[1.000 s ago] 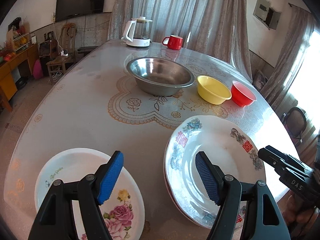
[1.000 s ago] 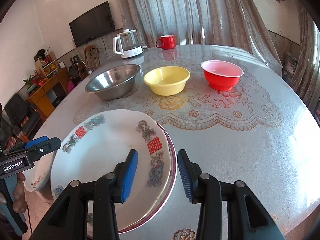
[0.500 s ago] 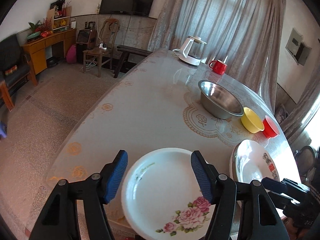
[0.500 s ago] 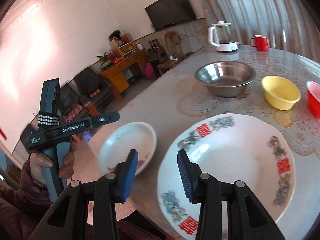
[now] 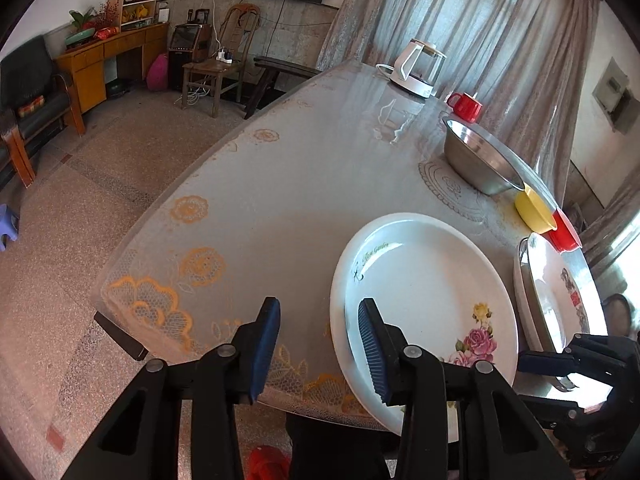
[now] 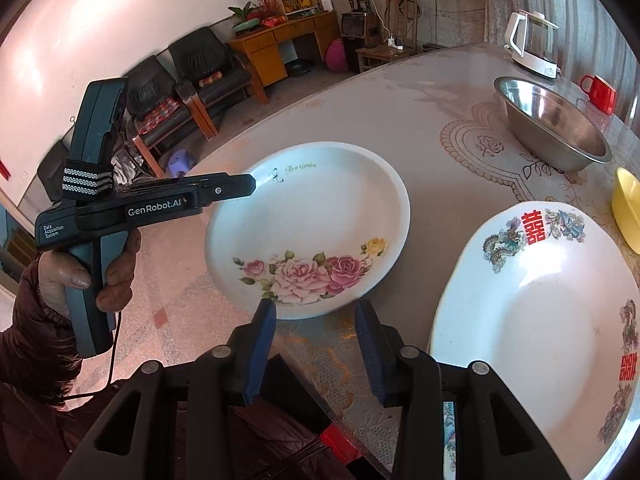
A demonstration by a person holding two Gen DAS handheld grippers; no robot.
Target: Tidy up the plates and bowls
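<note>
Right now the left gripper [image 5: 318, 344] straddles the near-left rim of the white rose-painted ceramic plate [image 5: 424, 292]: its right blue pad sits over the plate's inner slope, its left pad out over the patterned glass-topped table [image 5: 248, 200], and the jaws are closing with the rim between them, though the pads do not look to be pressing on it yet. That plate lies near the table's front edge, its near rim overhanging slightly. Just beside it to the right sits the larger white plate with red double-happiness marks [image 6: 532, 300], which seems to rest on another plate.

The right gripper [image 6: 316, 354] hangs partly open over the table edge between the two plates, holding nothing.

To do this well, I would let the left pads bite squarely on the rim, deep enough that glazed ceramic cannot slip, before any lift. Raise it level, since a one-sided pinch will make the plate droop. The likely aim is stacking it on the larger plate; lower it centred. The steel bowl [image 6: 556, 128], yellow bowl [image 6: 628, 216] and red bowl [image 5: 564, 232] wait farther back
</note>
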